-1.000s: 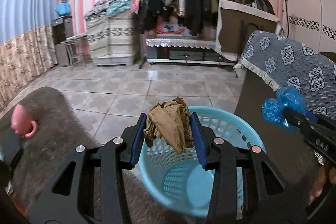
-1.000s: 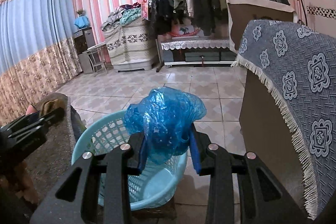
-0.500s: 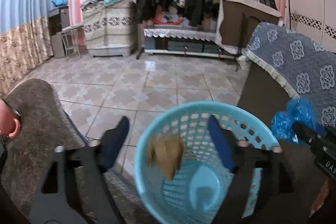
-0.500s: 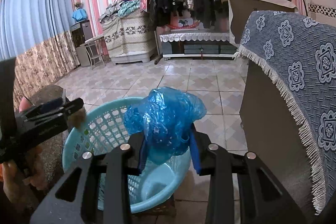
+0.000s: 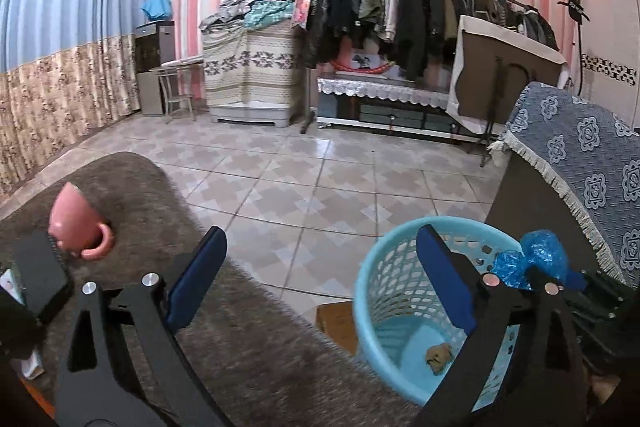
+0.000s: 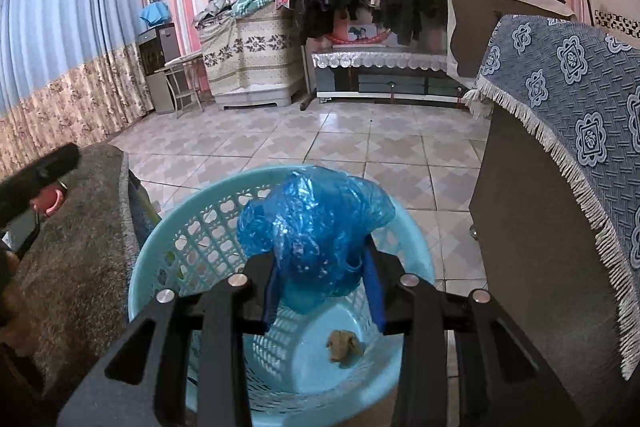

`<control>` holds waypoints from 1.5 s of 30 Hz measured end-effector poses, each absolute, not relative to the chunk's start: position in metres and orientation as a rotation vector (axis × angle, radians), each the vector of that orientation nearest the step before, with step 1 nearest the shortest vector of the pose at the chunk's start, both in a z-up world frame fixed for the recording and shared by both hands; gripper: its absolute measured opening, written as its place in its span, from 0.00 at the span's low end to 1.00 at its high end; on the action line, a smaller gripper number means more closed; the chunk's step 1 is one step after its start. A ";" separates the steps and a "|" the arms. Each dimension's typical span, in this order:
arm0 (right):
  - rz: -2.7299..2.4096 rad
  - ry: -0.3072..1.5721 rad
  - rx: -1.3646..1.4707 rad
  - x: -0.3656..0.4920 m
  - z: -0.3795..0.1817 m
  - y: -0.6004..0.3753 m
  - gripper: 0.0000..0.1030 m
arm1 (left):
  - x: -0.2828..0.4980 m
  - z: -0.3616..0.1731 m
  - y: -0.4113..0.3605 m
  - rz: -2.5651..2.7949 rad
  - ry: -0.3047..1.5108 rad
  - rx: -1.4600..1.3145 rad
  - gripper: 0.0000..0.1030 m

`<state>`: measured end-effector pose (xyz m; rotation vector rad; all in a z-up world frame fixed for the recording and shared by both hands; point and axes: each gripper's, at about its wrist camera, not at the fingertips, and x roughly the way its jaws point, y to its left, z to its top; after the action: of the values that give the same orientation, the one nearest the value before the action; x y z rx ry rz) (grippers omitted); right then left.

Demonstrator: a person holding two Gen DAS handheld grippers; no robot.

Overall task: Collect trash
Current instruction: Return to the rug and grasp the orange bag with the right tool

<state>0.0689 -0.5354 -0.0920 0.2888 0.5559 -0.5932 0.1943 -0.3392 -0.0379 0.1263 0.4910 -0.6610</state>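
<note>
Right wrist, blue bag [image 6: 316,231] between tongs [image 6: 323,289]

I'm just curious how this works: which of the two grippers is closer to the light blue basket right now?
The right. The right gripper hangs directly above the basket, clamping a blue plastic bag. The left gripper is open, off to the basket's left over the floor and brown rug.

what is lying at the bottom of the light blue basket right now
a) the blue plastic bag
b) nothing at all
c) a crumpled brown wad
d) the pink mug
c) A small crumpled brown wad lies on the floor of the light blue basket; the blue plastic bag is clamped in the right gripper above the basket, and the pink mug sits on the grey mat off to the left.
</note>
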 end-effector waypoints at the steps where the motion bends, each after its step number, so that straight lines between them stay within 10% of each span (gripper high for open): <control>1: -0.595 0.558 0.290 0.072 -0.093 -0.534 0.45 | 0.194 -0.035 -0.334 -0.652 0.484 0.123 0.90; 4: -0.592 0.542 0.272 0.077 -0.090 -0.525 0.68 | 0.194 -0.034 -0.321 -0.635 0.480 0.105 0.93; 13: -0.628 0.525 0.205 0.078 -0.076 -0.509 0.93 | 0.198 -0.030 -0.303 -0.603 0.474 0.091 0.93; 45: -0.242 0.478 0.075 0.107 -0.037 -0.334 0.95 | 0.131 -0.018 -0.003 -0.079 0.477 0.026 0.95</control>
<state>0.1073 -0.3342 -0.0372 0.0746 0.4782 -0.2421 0.1309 -0.0027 -0.0179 0.0262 0.4767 -0.0793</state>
